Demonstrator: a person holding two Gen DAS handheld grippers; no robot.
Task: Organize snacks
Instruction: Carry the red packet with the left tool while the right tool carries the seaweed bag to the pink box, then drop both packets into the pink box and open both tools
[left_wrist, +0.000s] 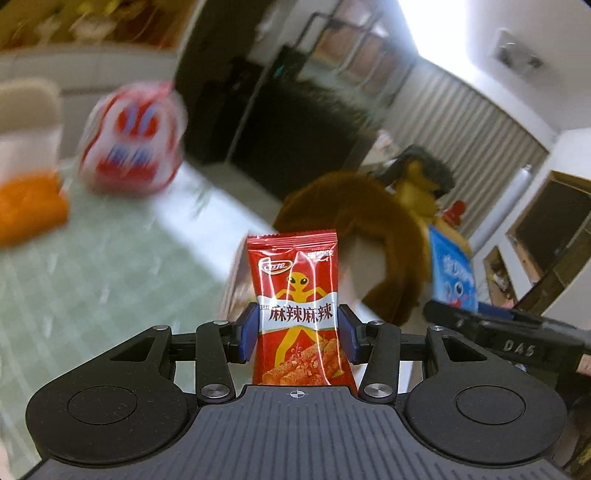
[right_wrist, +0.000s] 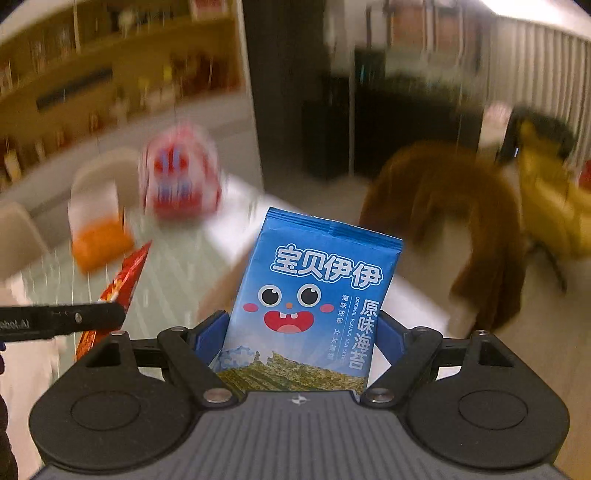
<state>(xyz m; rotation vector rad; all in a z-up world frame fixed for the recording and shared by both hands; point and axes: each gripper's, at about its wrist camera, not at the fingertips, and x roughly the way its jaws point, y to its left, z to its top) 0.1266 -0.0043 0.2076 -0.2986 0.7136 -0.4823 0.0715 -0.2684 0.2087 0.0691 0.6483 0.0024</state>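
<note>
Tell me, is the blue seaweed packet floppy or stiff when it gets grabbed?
Probably fairly stiff: the blue seaweed packet stands up straight above the right gripper without drooping. It looks flat and thin, so likely light. Its smooth wrapper might be a bit slippery.

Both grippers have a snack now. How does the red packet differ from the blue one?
The red packet in the left gripper is narrow, with a yellow figure; the blue packet in the right gripper is clearly wider, with a cartoon face. The red one stands upright; the blue one leans slightly. Both are sealed, clamped by their side edges and held above the table.
</note>
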